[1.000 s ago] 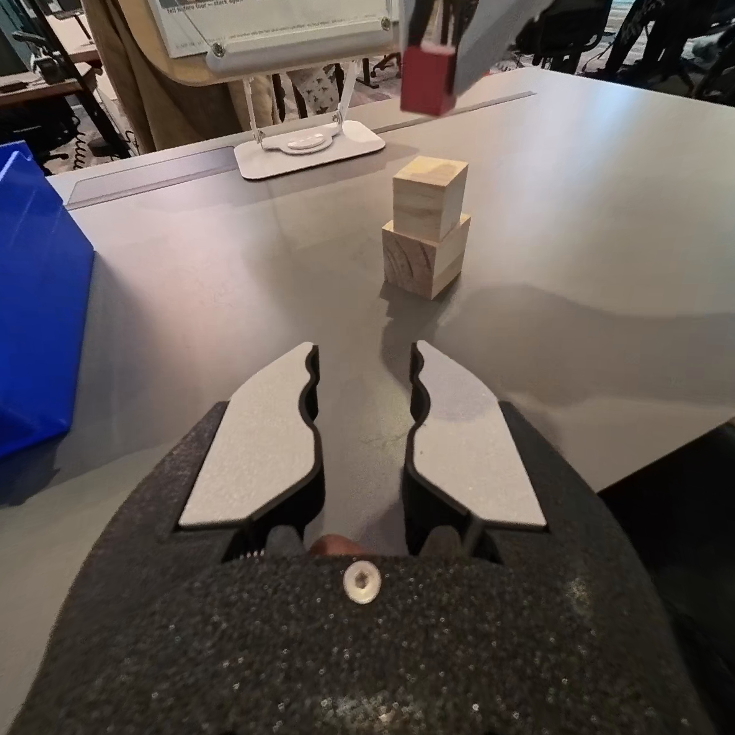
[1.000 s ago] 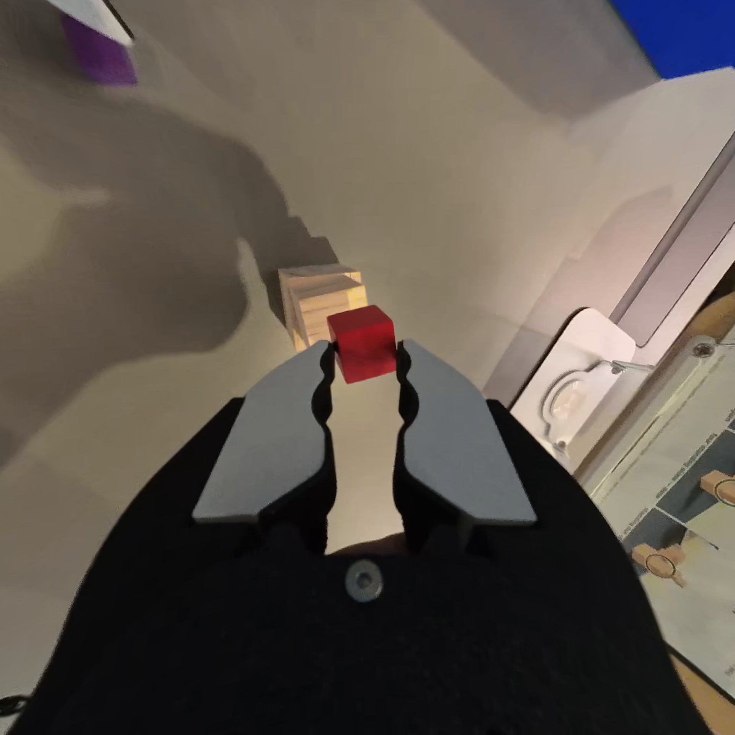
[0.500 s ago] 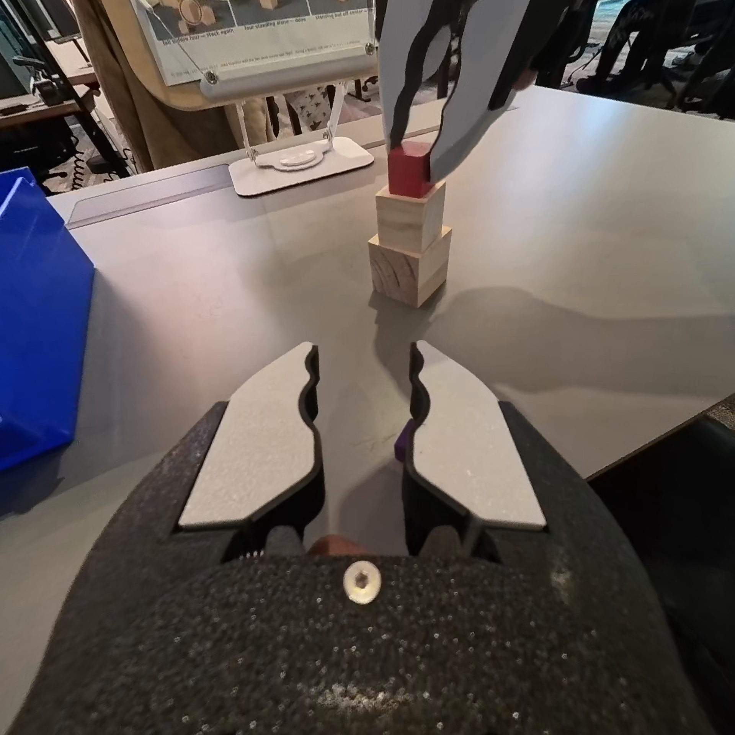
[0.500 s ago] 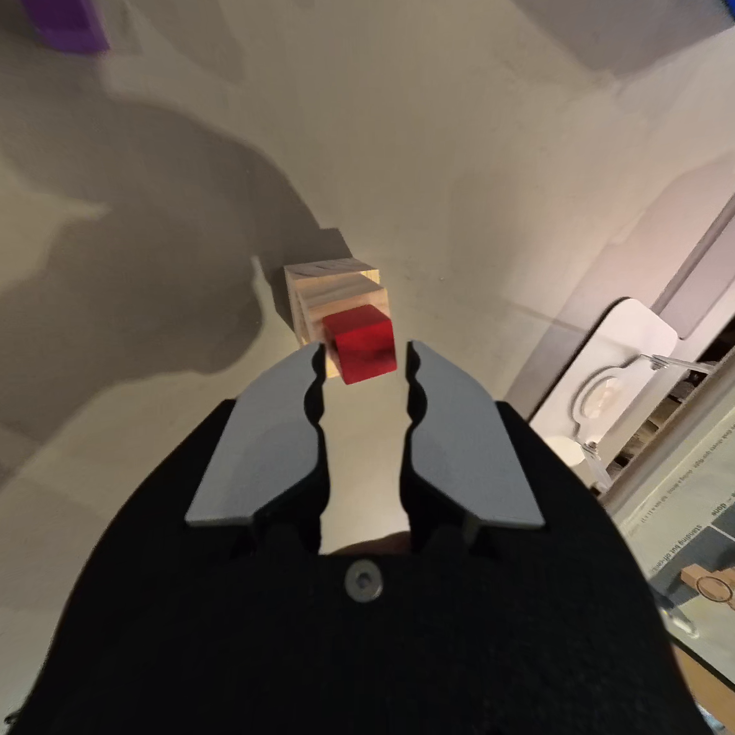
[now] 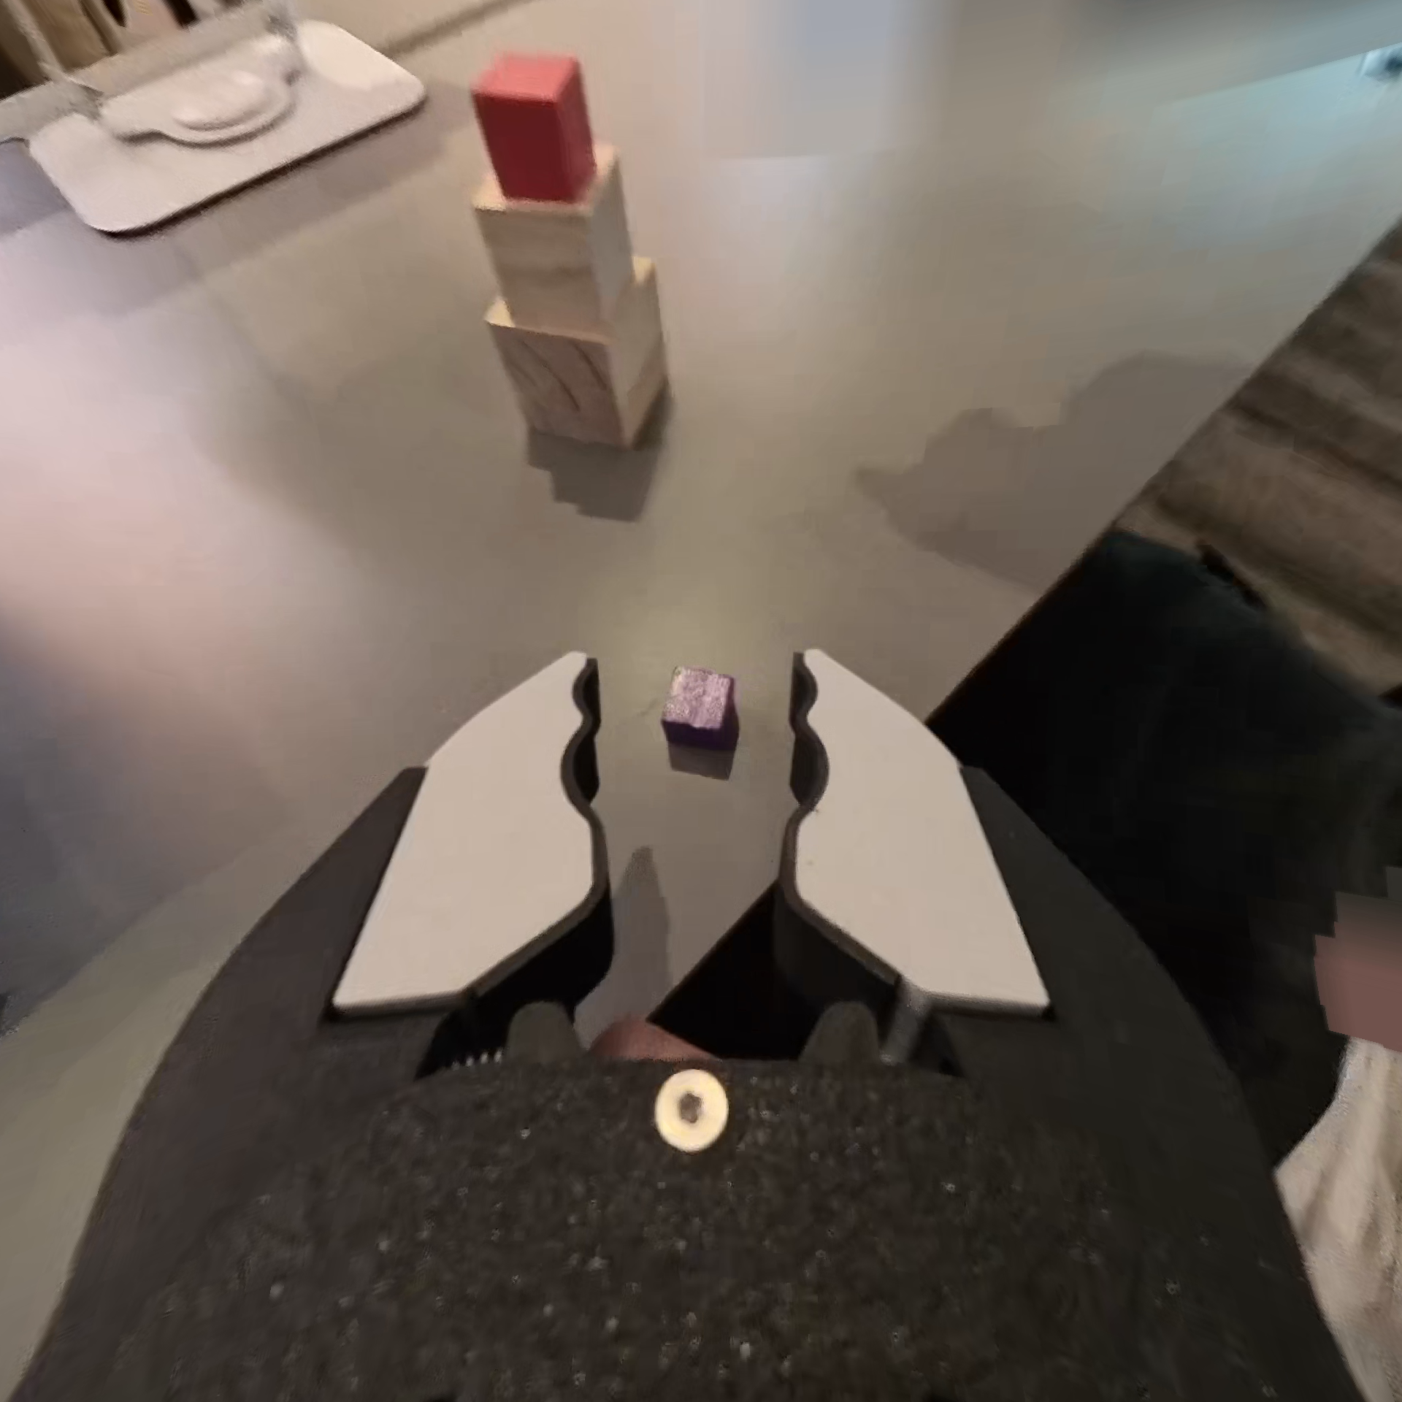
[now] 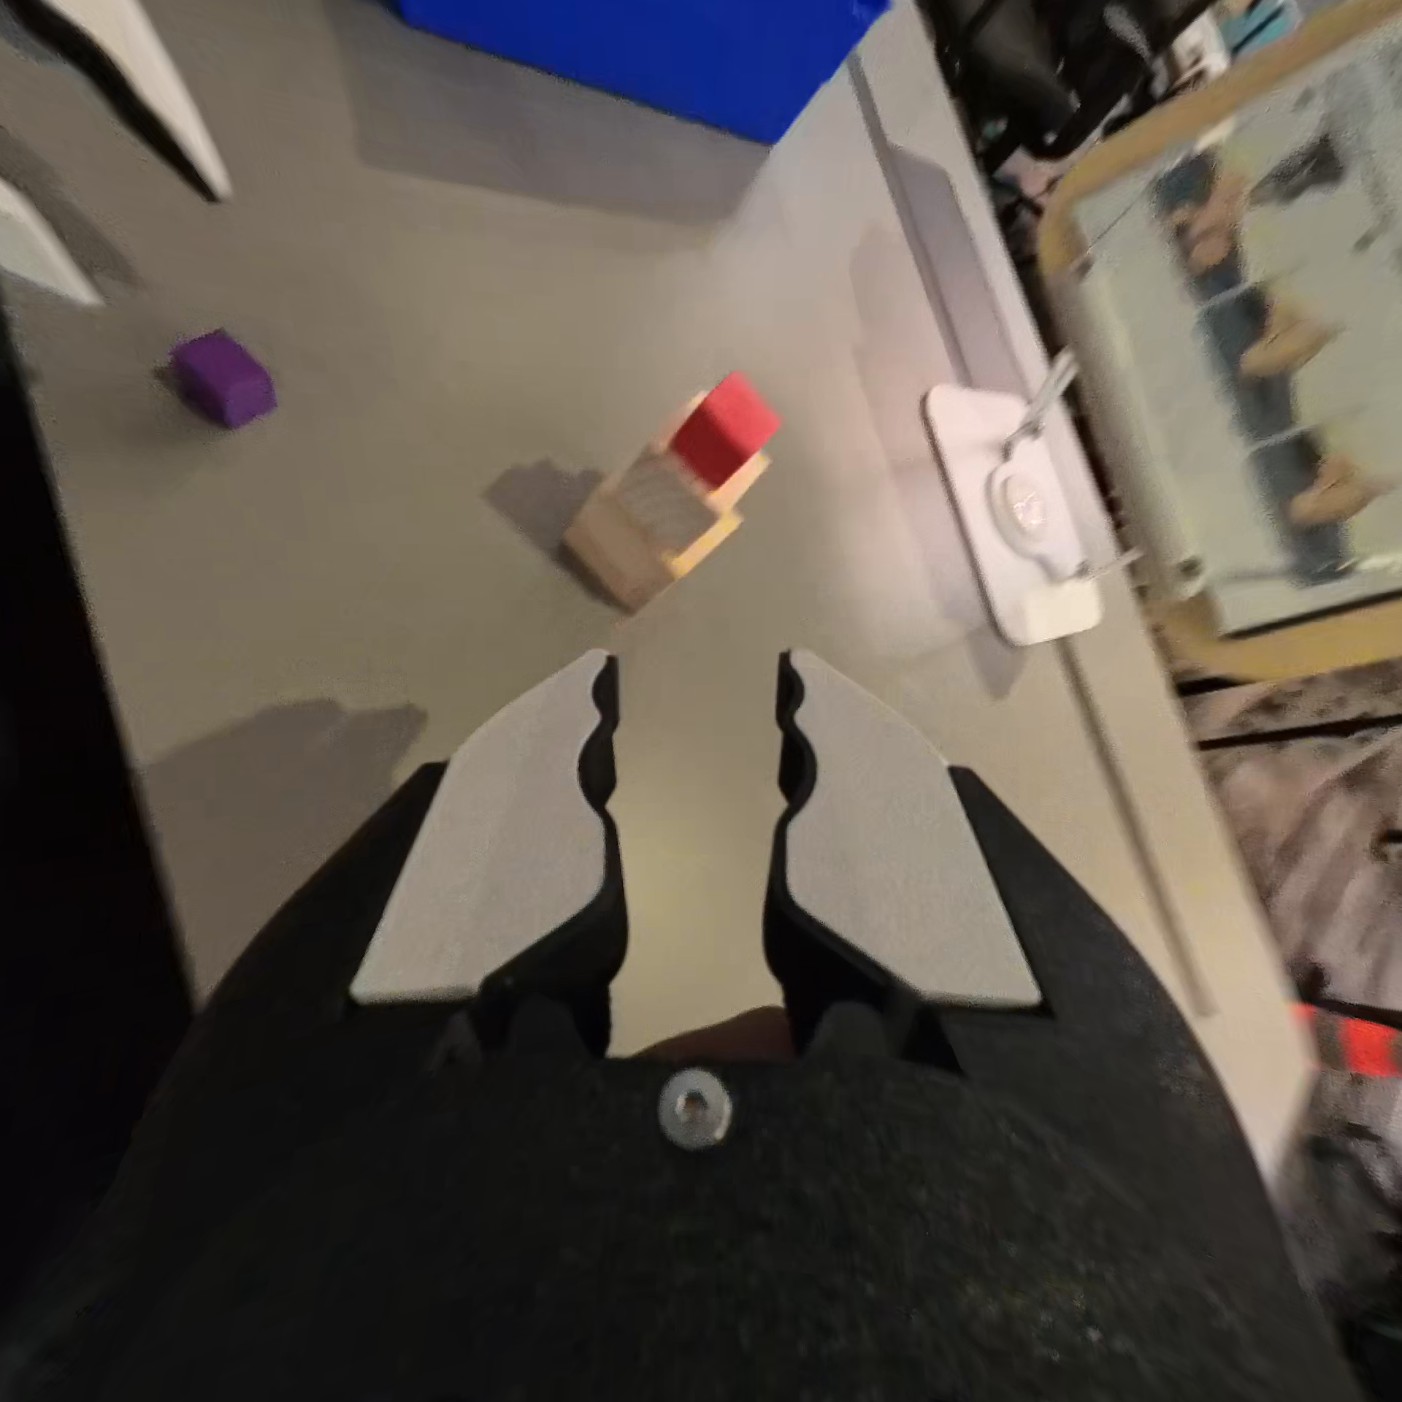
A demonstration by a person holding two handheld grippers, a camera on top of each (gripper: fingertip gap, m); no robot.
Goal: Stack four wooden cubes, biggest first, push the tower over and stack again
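Note:
A tower of three cubes stands on the grey table [image 5: 265,493]: a large plain wooden cube [image 5: 576,372] at the bottom, a smaller plain cube [image 5: 554,235] on it, a red cube [image 5: 535,125] on top. The tower also shows in the right wrist view, with the red cube [image 6: 724,429] uppermost. A small purple cube [image 5: 699,708] lies on the table near the front edge, between the tips of my open left gripper [image 5: 692,686], untouched. It shows in the right wrist view [image 6: 221,379] too. My right gripper [image 6: 694,683] is open and empty, drawn back from the tower.
A white stand base [image 5: 220,129] with a framed instruction sheet [image 6: 1229,334] sits behind the tower. A blue bin [image 6: 645,53] is at the table's left side. The table's front edge [image 5: 1138,523] runs close to the purple cube. The left gripper's fingers [image 6: 174,114] show at the right wrist view's top left. My hands' fingertips stand some 20 cm from each other.
The right gripper let go of the red cube on the tower and pulled back and up. The left gripper moved down and toward the front edge, bringing the purple cube between its tips.

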